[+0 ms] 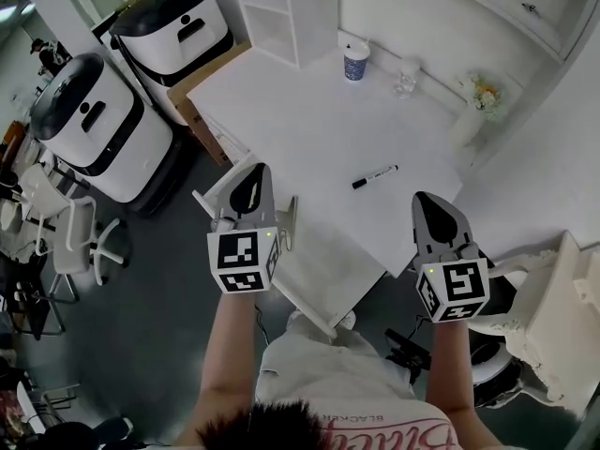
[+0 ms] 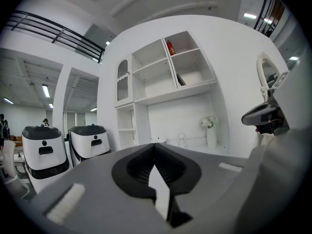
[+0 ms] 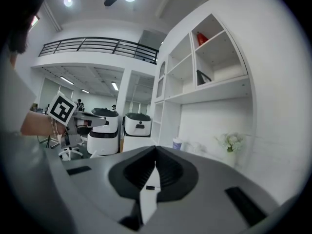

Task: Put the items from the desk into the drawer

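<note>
The desk [image 1: 309,120] lies ahead of you. Your left gripper [image 1: 251,174] is over its near left edge and your right gripper [image 1: 427,202] is by its near right corner, well apart. The pen [image 1: 375,176] lies on the desk near the front, between the two grippers and a little beyond them. At the far edge the cup [image 1: 355,62] stands just left of the glass [image 1: 405,81]. The vase [image 1: 472,112] stands right of both, at the desk's right side. The shelf [image 1: 277,12] rises behind the far left corner. Two machines [image 1: 94,125] stand side by side on the floor to the desk's left, with chairs [image 1: 70,242] nearer you on that side. Another chair [image 1: 553,298] is right of your right gripper.
</note>
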`<state>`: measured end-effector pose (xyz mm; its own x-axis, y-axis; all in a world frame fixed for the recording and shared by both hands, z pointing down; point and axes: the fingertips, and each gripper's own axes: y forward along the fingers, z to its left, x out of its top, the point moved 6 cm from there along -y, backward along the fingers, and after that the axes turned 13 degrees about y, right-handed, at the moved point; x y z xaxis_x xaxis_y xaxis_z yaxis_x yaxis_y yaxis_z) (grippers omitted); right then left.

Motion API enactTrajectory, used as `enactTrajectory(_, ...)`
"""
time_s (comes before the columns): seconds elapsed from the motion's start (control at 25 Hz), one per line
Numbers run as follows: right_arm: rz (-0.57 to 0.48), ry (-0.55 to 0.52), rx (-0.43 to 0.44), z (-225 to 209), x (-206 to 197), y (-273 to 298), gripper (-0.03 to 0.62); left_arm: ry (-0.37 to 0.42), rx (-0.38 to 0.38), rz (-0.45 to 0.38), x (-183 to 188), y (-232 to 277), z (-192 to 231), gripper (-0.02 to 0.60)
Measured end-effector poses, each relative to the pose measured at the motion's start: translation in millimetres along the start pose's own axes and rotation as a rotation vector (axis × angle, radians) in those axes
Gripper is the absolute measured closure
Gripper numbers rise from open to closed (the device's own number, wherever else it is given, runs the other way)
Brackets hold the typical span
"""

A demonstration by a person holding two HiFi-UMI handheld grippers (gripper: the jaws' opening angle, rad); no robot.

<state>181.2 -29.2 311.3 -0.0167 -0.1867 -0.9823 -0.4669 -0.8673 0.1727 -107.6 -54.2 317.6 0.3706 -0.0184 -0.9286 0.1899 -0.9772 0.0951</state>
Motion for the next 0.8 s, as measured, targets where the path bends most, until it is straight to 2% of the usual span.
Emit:
enactTrajectory(0.2,-0.037,-0.012,0.015,1,9,-8,0.586,0.026,0.050,-0.057,23,-22,5,0.572)
enactTrajectory(0.48,-0.095,-0.045,0.008,11,29,-25,0.586,0.033,0.070,-0.157,54,-41,12,0.572)
enactTrajectory(0.8,-0.170,-0.085,-0.063,34,60,-51,0.586,0.034,0.031,-0.233,75,-55,26,0.572)
